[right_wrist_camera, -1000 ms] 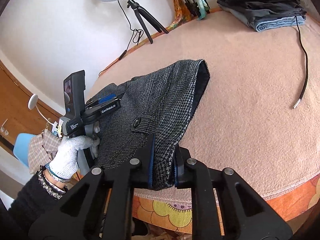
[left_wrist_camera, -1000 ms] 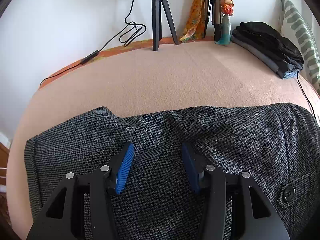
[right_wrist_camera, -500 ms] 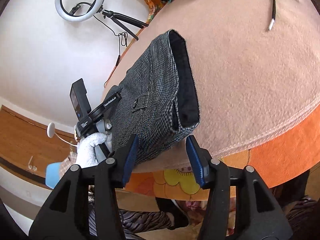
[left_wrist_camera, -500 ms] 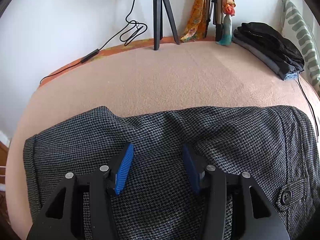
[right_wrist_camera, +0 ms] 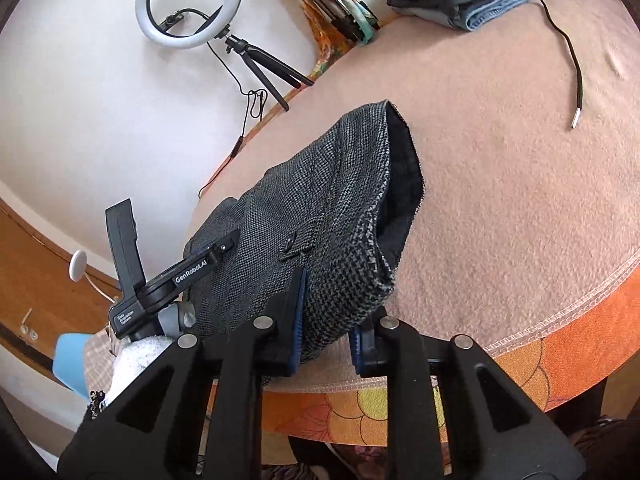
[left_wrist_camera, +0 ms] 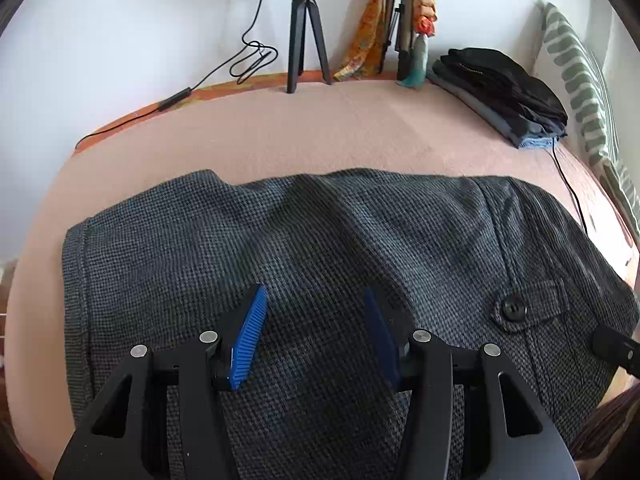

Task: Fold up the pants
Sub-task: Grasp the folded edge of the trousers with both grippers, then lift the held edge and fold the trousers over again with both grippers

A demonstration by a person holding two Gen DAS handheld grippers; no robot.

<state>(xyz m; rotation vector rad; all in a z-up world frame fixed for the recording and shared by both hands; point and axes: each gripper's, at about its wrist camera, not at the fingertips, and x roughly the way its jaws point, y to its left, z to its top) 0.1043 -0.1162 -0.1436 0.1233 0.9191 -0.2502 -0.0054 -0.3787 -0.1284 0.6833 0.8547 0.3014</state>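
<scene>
Grey houndstooth pants [left_wrist_camera: 320,248] lie folded on the pink blanket, with a buttoned pocket flap [left_wrist_camera: 520,308] at the right. My left gripper [left_wrist_camera: 316,320] is open and hovers low over the middle of the pants, holding nothing. In the right wrist view the pants [right_wrist_camera: 320,208] lie near the bed's front edge with the waist opening showing its dark lining. My right gripper [right_wrist_camera: 328,316] is open, its jaws straddling the near corner of the pants without pinching it. The left gripper's body [right_wrist_camera: 172,276] shows there at the pants' left side.
A stack of folded dark clothes [left_wrist_camera: 504,96] sits at the far right, next to a striped pillow [left_wrist_camera: 580,80]. A black cable [right_wrist_camera: 568,52] lies across the blanket. A tripod [left_wrist_camera: 304,32] and ring light [right_wrist_camera: 188,4] stand at the back. The bed edge [right_wrist_camera: 560,320] is close.
My right gripper let go of the pants' corner, opened and drew back, then came in again around that corner. The pants now lie flat. My left gripper stayed open over them.
</scene>
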